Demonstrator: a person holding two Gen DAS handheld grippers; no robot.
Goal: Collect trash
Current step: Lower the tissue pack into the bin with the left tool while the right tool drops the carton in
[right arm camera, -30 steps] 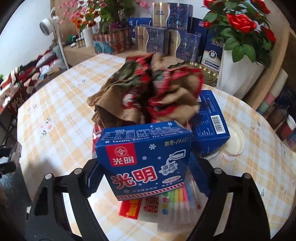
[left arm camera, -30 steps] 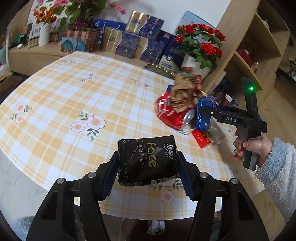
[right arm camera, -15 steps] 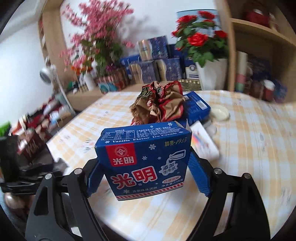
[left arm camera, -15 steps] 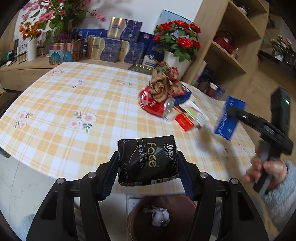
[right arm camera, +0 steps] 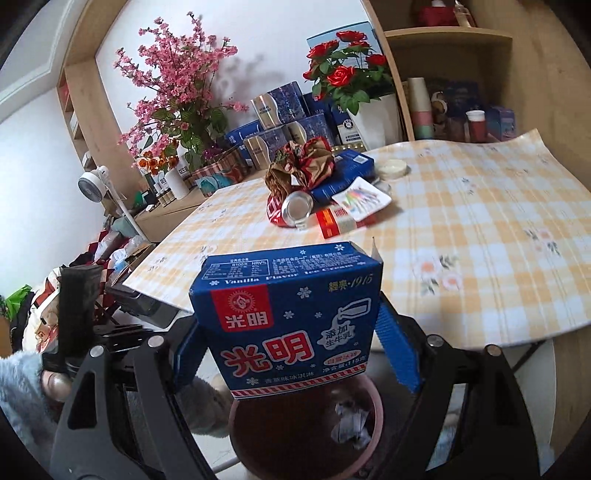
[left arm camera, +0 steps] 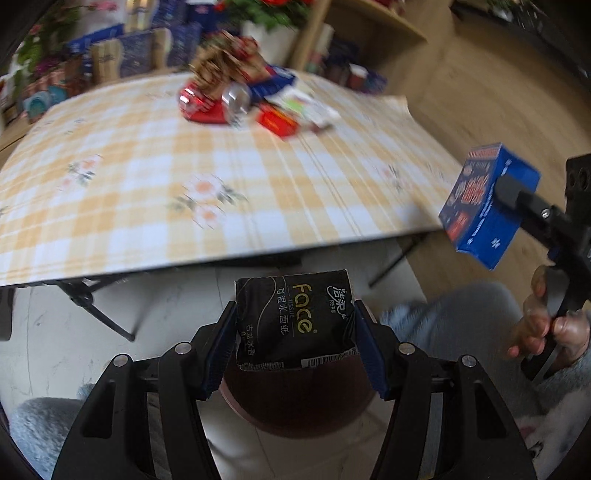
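Below, brown bin (right arm camera: 236, 424); left jaws pinching black tissue pack (left arm camera: 293, 319), right jaws pinching blue carton (right arm camera: 291, 314)

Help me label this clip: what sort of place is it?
Probably a home living or dining room: a checked tablecloth, rose pot and gift boxes by wooden shelves, and a small fan.

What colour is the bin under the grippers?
Dark reddish-brown bin, clearest in the right wrist view.
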